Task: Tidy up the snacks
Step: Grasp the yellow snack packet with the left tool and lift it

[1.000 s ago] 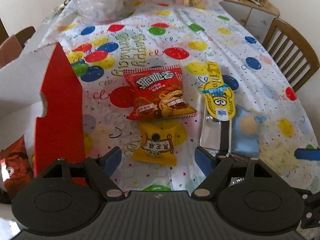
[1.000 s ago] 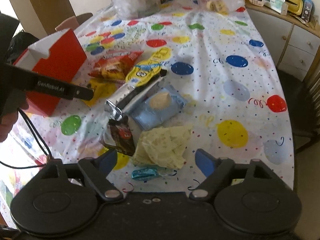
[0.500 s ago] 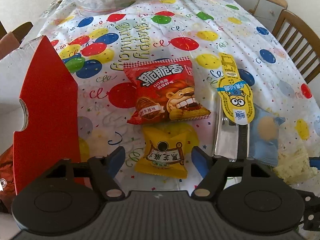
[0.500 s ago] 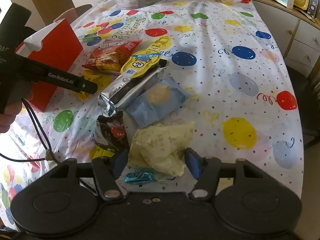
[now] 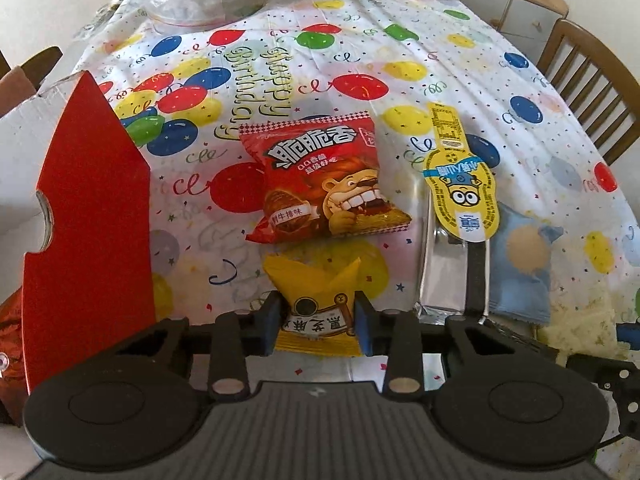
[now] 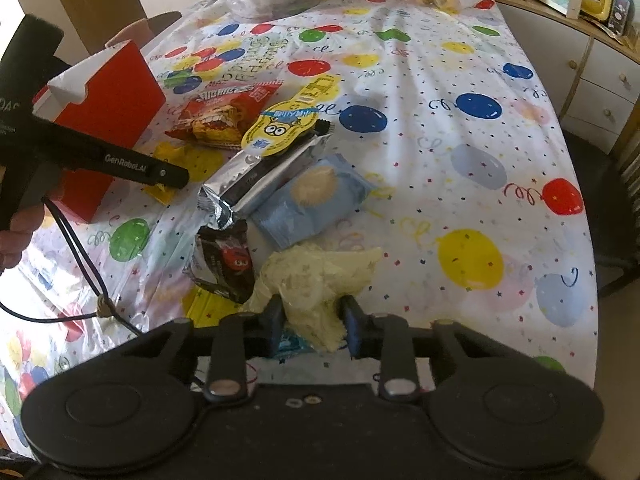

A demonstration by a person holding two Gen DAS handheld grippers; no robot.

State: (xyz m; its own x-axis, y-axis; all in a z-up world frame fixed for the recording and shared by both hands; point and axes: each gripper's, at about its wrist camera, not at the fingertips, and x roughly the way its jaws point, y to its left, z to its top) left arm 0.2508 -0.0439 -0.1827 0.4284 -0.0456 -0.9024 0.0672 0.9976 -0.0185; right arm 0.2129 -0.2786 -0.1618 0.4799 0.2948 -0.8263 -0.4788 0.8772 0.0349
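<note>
You are at the pick-up step on both sides at once. Your left tool [image 5: 316,322] has its blue pads pressed in on the near half of the small yellow packet [image 5: 316,304], which lies on the worktop [image 5: 400,40] directly in front of you, at 6 o'clock from the red chip bag [image 5: 324,184]. Your right tool [image 6: 312,320] is pinched on the near edge of the pale yellow bag [image 6: 316,276], which sits at 5 o'clock from the silver pouch [image 6: 260,176] and just beside the dark candy packet [image 6: 224,260]. I cannot tell whether either snack has left the cloth yet.

The red box [image 5: 92,220] stands open at 9 o'clock from the yellow packet in the left view, and something orange-red already shows at its near corner, so I judge it to be where the snacks go.

Next, lift both straight up before you swing. The pale bag is soft and crumpled, and a small blue candy wrapper [image 6: 294,344] lies under its near edge, so watch that it does not ride along. Carry the left packet over the tall red wall, not through it, then let go inside. The right tool must cross toward 10 o'clock, over the silver pouch and the blue cake packet [image 6: 312,200]; keep it clear of your left tool and its trailing cable [image 6: 80,256].
</note>
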